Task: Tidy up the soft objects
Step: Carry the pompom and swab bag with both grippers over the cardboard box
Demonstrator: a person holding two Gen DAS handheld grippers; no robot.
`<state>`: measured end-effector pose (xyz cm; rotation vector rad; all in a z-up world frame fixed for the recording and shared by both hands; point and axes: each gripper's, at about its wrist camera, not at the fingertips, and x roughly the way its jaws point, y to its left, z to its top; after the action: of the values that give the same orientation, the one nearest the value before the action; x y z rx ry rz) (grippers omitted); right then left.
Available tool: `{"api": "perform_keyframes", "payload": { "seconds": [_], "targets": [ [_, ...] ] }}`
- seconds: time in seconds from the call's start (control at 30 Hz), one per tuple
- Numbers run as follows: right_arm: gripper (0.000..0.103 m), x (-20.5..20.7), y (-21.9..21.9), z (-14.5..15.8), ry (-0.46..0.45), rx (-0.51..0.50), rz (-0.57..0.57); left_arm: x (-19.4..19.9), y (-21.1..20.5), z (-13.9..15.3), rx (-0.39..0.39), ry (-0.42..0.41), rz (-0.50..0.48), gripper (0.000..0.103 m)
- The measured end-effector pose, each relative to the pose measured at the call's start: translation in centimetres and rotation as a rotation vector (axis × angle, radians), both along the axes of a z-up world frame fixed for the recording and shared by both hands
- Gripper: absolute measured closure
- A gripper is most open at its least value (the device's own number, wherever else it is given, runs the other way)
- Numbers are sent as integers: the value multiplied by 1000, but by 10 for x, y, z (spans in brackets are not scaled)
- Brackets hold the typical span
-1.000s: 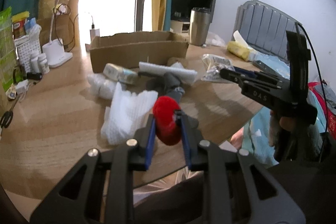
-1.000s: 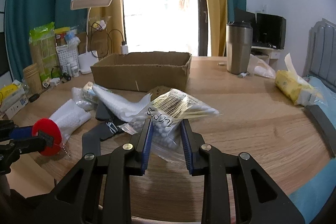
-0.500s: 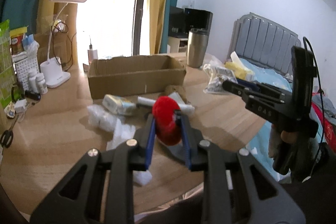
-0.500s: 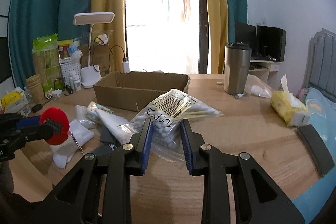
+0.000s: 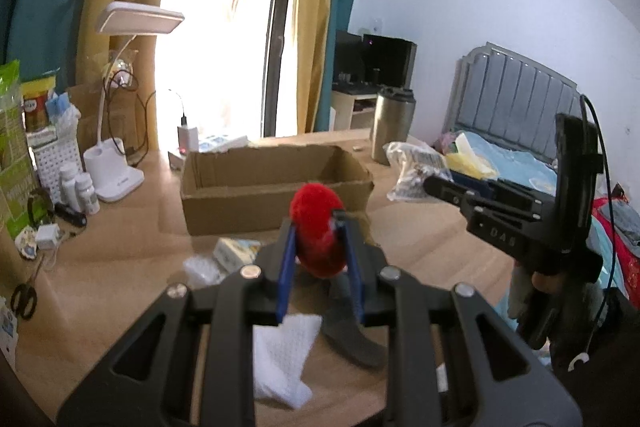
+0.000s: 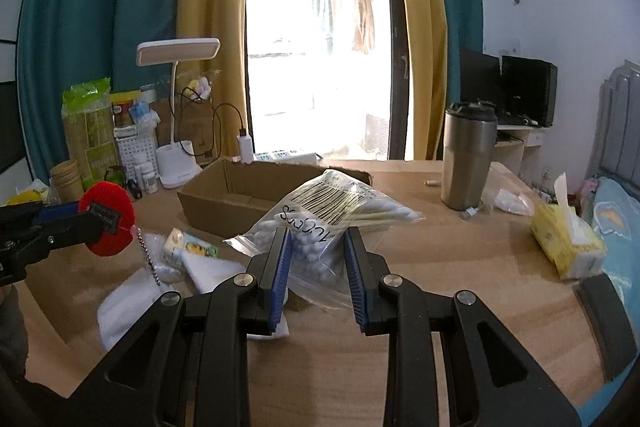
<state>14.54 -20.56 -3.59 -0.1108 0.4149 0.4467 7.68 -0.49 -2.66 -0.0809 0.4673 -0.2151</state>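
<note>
The red pompom (image 5: 318, 233) hides the cardboard box (image 5: 256, 187) front.

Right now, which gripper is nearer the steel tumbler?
Right. The right gripper, shut on the cotton swab bag, sits just left of the steel tumbler. The left gripper, holding the red pompom, is far off beyond the cardboard box.

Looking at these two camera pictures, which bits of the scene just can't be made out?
- Cardboard box floor: both views, hidden by its near wall.
- Dark flat thing on the table: left view, half covered by the left gripper and its red pompom.
- Small packet: right view, print too small.
- Bag of cotton swabs, lower edge: right view, behind the right gripper.
</note>
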Motion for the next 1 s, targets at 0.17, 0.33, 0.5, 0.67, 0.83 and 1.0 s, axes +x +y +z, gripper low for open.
{"api": "perform_keyframes", "payload": {
  "seconds": [0.17,0.33,0.5,0.67,0.83,1.0],
  "targets": [
    [74,15,3,6,1,5,8,14,3,7,-2,-4,9,78],
    [74,29,6,11,2,5,17,31,5,12,-10,-9,16,78],
    [74,45,8,14,4,10,23,50,6,15,-12,-11,18,78],
    [74,62,12,14,14,11,27,70,9,17,-12,-12,23,78],
    [74,78,16,13,23,7,36,89,15,18,-20,-17,36,78],
    [74,92,22,13,28,1,47,107,19,18,-27,-21,45,78]
  ]
}}
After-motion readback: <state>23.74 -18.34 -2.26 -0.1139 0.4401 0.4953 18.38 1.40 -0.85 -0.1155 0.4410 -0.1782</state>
